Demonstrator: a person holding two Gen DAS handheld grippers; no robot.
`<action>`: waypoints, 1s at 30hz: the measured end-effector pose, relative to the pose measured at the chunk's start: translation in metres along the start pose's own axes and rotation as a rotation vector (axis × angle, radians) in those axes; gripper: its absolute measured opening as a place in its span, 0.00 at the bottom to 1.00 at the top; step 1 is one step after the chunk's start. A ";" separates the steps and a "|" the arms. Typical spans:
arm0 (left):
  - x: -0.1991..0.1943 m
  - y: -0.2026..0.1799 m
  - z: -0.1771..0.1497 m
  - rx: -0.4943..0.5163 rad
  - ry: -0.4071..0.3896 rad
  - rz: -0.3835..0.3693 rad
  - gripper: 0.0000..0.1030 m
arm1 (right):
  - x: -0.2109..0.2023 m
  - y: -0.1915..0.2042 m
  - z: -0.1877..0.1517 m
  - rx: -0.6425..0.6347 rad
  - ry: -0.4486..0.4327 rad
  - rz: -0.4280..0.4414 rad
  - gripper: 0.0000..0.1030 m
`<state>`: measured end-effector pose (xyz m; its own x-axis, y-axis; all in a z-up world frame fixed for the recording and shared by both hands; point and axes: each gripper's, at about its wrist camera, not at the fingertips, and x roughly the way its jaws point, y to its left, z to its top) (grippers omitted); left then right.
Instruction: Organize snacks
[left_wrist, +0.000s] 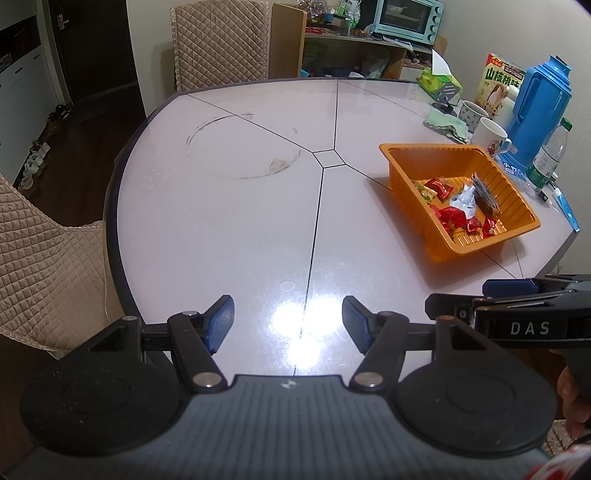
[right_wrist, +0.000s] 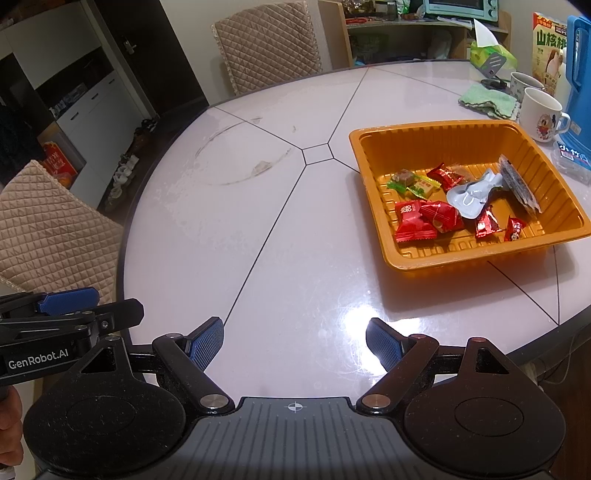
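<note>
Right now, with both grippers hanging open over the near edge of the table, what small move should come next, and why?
Probably none toward a pickup: ease both grippers back. Every snack in view, the red packets and the pale pouch among them, already lies inside the orange tray, and no wrapper shows on the bare table. The left gripper and right gripper are open and hold nothing.

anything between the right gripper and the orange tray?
Nothing. In the right wrist view only bare tabletop, with glare and a dark seam line, separates the open right gripper from the orange tray.
</note>
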<state>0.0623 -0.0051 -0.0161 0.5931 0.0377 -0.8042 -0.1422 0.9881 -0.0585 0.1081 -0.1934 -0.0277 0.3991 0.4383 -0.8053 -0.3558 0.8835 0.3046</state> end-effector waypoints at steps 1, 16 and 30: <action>0.000 0.000 0.000 0.000 0.000 0.000 0.60 | 0.000 0.000 0.000 0.000 0.000 0.000 0.81; 0.000 0.001 0.001 0.000 -0.001 0.000 0.60 | 0.000 0.000 0.000 0.000 0.000 0.001 0.81; 0.000 0.003 0.005 -0.009 -0.003 0.001 0.60 | 0.004 0.002 0.003 -0.002 0.004 0.001 0.81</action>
<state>0.0665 -0.0015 -0.0133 0.5949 0.0394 -0.8028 -0.1502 0.9867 -0.0629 0.1118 -0.1891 -0.0288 0.3950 0.4387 -0.8072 -0.3582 0.8826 0.3044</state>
